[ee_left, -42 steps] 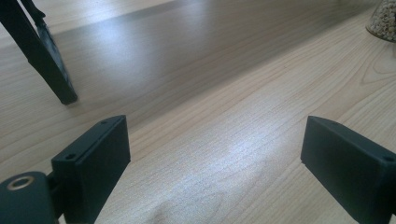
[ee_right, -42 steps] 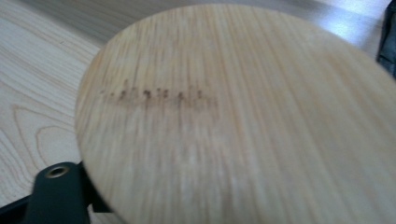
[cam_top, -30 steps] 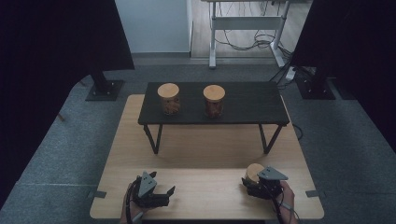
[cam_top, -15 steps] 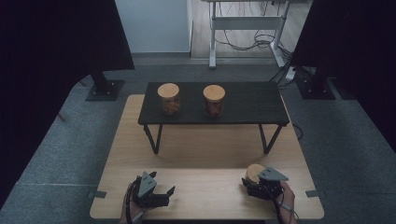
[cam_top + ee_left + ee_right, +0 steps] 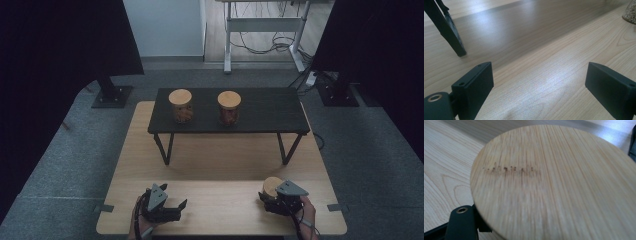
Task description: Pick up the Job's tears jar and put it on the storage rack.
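Jar [image 5: 272,187] with a bamboo lid is what the right gripper [image 5: 274,199] has hold of, down at the near right corner of the light wooden table [image 5: 225,160]. From the high view you mostly get the round, pale tan lid, with the gripper's grey three-cornered plate just beside it and the person's hand behind. In the right gripper view the lid [image 5: 556,185] is huge and close: a flat disc with fine straight grain running across it, and a faint row of darker burnt-looking marks near the middle that I can't read. The jaws are drawn in about as far as they go, clamped on the jar below the lid, though the lid hides the actual contact.

The left gripper [image 5: 172,206] sits at the near left corner, well apart from the jar. In the left gripper view its jaws stand wide open over bare wood with nothing between them. A bit of the glass body with grainy contents peeks in at the top right corner [image 5: 630,11].

Further back, a low black bench [image 5: 260,112] stands on the table with two more jars on it, both with the same tan lids: one [image 5: 180,106] to the left, one [image 5: 229,107] near the middle.
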A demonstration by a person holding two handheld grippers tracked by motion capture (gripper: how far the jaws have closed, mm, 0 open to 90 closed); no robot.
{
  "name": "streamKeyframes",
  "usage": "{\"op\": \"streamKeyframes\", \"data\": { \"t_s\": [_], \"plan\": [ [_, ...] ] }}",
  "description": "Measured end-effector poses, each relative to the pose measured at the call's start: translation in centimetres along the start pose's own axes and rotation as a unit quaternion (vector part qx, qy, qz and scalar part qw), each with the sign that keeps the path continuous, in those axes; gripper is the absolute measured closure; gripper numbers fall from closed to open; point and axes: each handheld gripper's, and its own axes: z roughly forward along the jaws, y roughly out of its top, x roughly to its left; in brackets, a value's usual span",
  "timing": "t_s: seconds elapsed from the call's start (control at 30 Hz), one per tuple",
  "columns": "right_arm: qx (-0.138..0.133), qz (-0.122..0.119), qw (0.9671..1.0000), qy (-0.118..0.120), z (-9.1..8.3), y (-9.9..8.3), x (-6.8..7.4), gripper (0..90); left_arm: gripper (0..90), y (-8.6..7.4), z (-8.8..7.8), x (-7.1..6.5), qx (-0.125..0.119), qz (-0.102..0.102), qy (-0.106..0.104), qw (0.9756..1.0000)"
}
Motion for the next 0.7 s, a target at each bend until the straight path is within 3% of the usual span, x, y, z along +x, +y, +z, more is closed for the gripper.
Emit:
{"op": "streamKeyframes", "data": {
  "t_s": [0.7],
  "plan": [
    [-0.035,0.002,0.9994,-0.009,-2.2,0.5,0.2,24.9,7.7,0.0,0.0,0.1,0.0,-0.001,0.002,1.0]
  ]
}}
